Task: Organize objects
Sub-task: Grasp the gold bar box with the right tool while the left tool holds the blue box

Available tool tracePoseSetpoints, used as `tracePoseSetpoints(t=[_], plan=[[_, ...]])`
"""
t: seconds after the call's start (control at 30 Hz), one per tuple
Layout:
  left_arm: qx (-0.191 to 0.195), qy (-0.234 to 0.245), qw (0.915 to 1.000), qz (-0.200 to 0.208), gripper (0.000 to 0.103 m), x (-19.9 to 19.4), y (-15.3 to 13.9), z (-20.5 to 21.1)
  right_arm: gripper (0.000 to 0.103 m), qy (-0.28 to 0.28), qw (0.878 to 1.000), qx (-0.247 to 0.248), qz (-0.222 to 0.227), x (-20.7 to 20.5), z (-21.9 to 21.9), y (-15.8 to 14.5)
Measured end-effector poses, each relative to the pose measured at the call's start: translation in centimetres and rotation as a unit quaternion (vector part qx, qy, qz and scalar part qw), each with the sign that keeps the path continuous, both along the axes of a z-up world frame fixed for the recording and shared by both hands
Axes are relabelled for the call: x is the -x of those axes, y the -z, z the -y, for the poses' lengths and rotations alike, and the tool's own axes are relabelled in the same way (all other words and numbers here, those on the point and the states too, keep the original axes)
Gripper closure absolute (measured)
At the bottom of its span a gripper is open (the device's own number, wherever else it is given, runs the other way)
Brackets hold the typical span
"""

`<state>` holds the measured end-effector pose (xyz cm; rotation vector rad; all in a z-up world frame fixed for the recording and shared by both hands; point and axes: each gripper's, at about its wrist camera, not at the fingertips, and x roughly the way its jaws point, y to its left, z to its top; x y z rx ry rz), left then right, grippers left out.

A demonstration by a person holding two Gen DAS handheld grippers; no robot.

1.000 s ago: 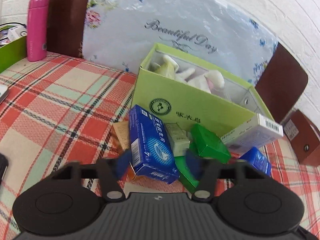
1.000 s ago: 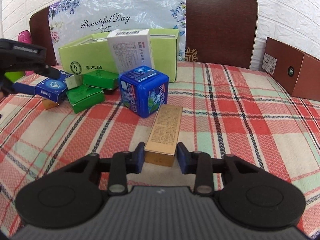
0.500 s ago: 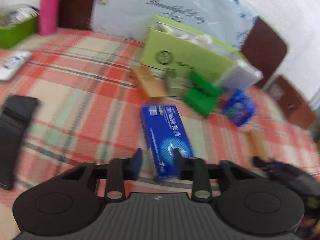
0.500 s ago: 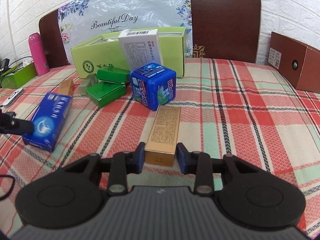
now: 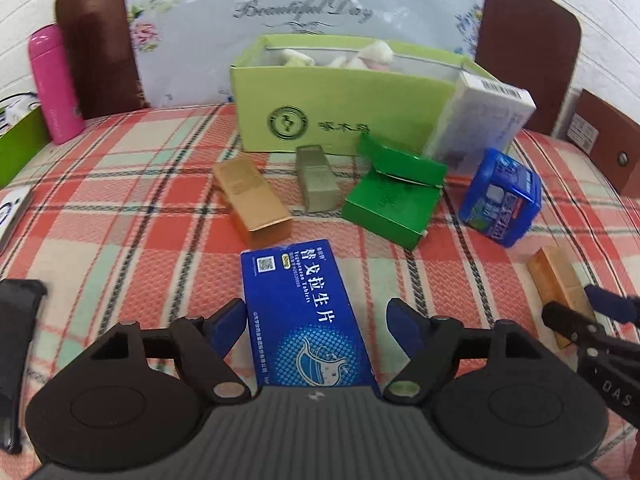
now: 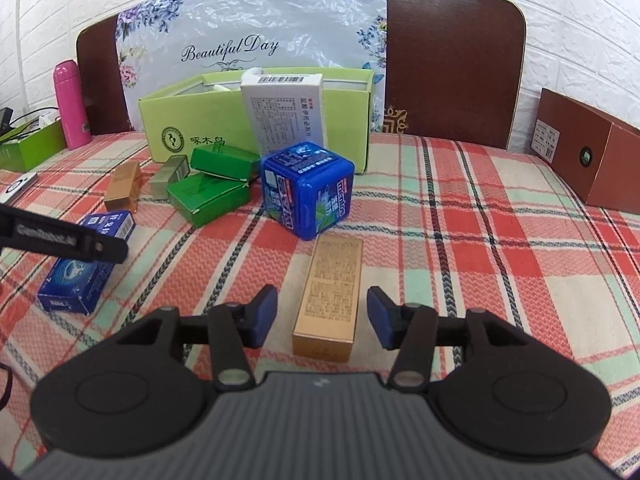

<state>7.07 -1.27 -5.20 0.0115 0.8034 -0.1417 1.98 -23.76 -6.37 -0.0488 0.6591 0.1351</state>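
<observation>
Both cameras ride low over the plaid tablecloth (image 5: 132, 216), tilted down toward the light green box (image 5: 340, 112) at twelve o'clock by the wall. The left one sits close over a blue tablet box (image 5: 304, 320); the right view holds that box (image 6: 86, 264) at nine o'clock.

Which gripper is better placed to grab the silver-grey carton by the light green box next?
Left. The silver-grey carton lies straight ahead of the left gripper, its jaws opening off the flat blue tablet box. From the right gripper it sits far left.
</observation>
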Motion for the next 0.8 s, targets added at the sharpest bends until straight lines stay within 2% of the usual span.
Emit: tracePoseSetpoints(t=[0.03, 0.07, 0.1, 0.2, 0.27, 0.33, 0.43, 0.8], plan=[[0.006, 0.009, 0.9999, -0.005, 0.038, 0.1, 0.2, 0.1, 0.056, 0.001, 1.000, 0.001, -0.002, -0.2, 0.0, 0.1], [0.016, 0.023, 0.9996, -0.010, 0.041, 0.4, 0.3, 0.0, 0.064, 0.000, 1.000, 0.000, -0.005, -0.4, -0.1, 0.2], [0.020, 0.038, 0.9990, -0.008, 0.041, 0.8, 0.2, 0.1, 0.069, -0.001, 1.000, -0.001, -0.009, -0.5, -0.1, 0.3], [0.022, 0.077, 0.9967, -0.017, 0.041, 2.3, -0.1, 0.3, 0.070, -0.040, 0.999, -0.004, -0.015, 0.0, -0.4, 0.2], [0.010, 0.078, 0.9967, -0.019, 0.041, 3.1, 0.1, 0.6, 0.071, -0.080, 0.997, -0.005, -0.021, 0.8, -0.9, 0.0], [-0.008, 0.066, 0.9977, -0.017, 0.038, 3.4, 0.2, 0.8, 0.071, -0.094, 0.995, 0.004, -0.022, 1.4, -1.5, 0.1], [-0.019, 0.056, 0.9981, -0.018, 0.032, 3.0, 0.4, 1.0, 0.064, -0.087, 0.996, 0.010, -0.024, 1.5, -2.0, 0.2], [-0.019, 0.042, 0.9988, -0.018, 0.021, 1.7, 0.7, 1.0, 0.058, -0.070, 0.997, 0.010, -0.035, 0.6, -2.0, 0.6]])
